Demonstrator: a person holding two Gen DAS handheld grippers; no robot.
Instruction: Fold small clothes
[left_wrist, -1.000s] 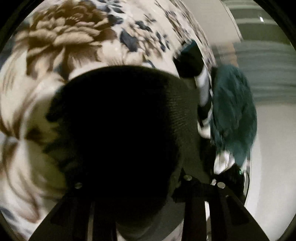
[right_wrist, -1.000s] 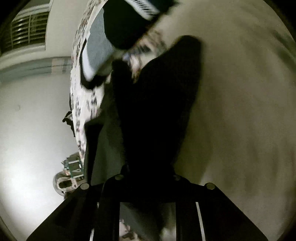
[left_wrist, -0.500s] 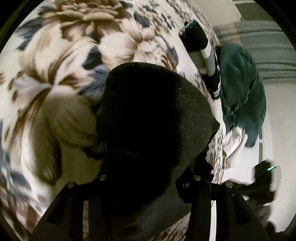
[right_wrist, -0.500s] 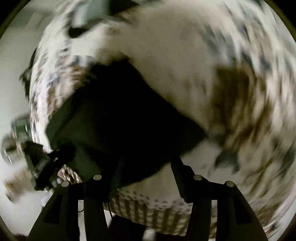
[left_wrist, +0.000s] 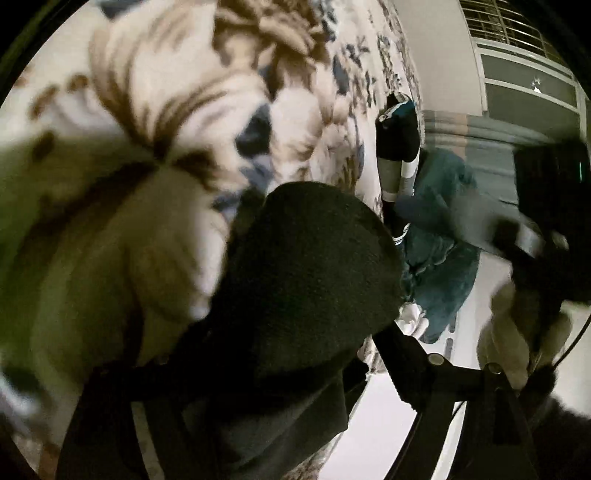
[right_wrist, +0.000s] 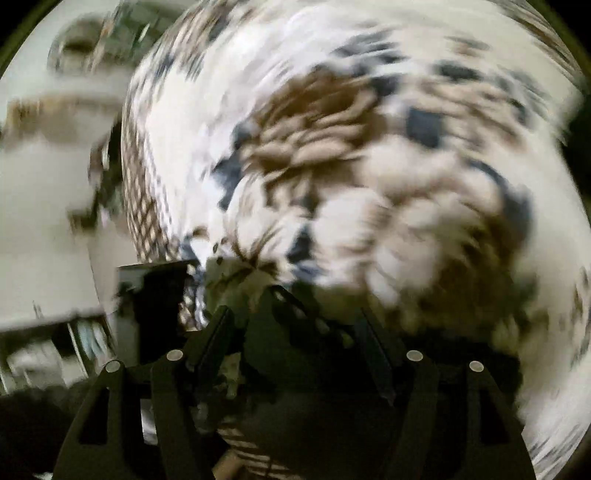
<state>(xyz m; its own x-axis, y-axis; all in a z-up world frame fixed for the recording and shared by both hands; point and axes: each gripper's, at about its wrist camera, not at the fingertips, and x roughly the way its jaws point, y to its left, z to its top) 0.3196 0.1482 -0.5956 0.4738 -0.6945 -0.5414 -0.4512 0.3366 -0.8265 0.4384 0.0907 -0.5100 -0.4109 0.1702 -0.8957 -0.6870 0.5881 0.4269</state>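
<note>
Black knit garment (left_wrist: 310, 273) lies bunched on the floral bedspread (left_wrist: 155, 122), clamped in the left tongs (left_wrist: 280, 354); right tongs (right_wrist: 295, 332) stand apart, empty. Folding appears unfinished; striped (left_wrist: 397, 147) and teal (left_wrist: 439, 240) clothes await.

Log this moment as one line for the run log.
left gripper: shut on black knit garment | right gripper: open, empty | surface: floral brown-and-white bedspread | teal fleece garment: bed edge
</note>
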